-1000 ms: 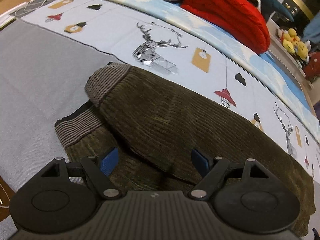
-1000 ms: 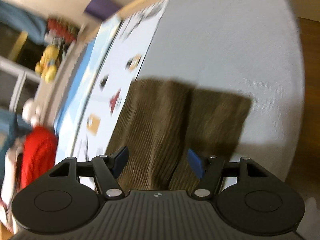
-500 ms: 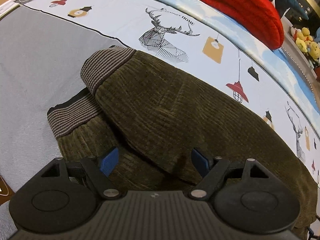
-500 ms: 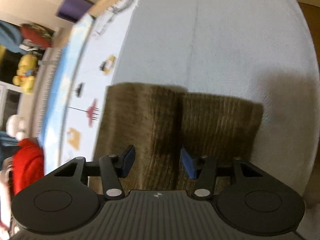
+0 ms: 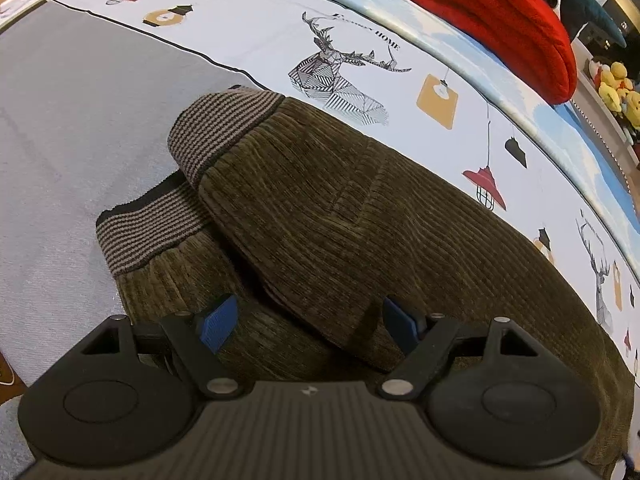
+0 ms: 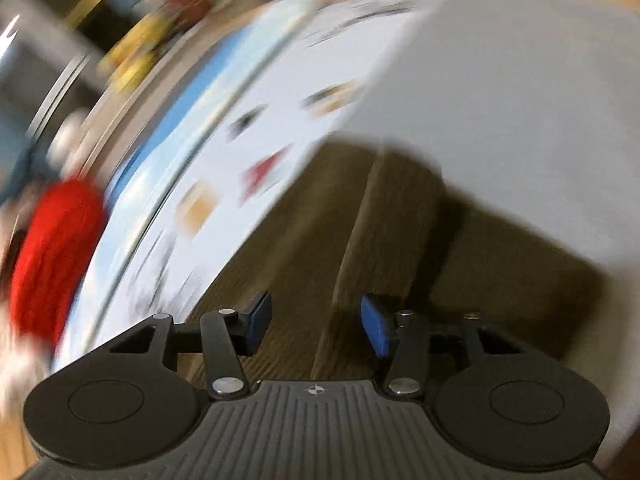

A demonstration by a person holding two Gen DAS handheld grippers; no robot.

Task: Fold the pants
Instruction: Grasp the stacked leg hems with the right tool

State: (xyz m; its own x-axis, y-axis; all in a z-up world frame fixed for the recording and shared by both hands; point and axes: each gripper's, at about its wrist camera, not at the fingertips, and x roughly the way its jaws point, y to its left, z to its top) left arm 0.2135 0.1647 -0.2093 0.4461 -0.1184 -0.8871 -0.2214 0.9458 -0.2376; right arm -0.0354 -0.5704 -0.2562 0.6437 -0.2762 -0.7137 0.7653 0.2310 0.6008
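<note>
Between the spread blue pads of the left claw [image 5: 308,320] lies the brown corduroy of the pants [image 5: 360,216], just ahead of the fingertips; the claw stands wide apart and grips nothing. One leg is laid over the other, the upper one crossing from lower centre toward the far left, its striped cuff [image 5: 224,128] raised over the lower leg's cuff [image 5: 148,232], which sits nearer and to the left. Beyond the cuffs spreads the grey bed cover [image 5: 80,120], and past the pants runs a pale sheet [image 5: 360,40] printed with deer and lamps. Farther back rests a red blanket [image 5: 500,20], with yellow toys [image 5: 616,84] at the far right edge.

Over on the other side, the right claw [image 6: 316,324] is also apart, its pads holding nothing, with the pants [image 6: 360,240] directly ahead and below, two legs side by side. This view is heavily blurred; the sheet [image 6: 240,140] shows to the left, the grey cover [image 6: 520,100] to the right, and the red blanket [image 6: 52,256] at far left
</note>
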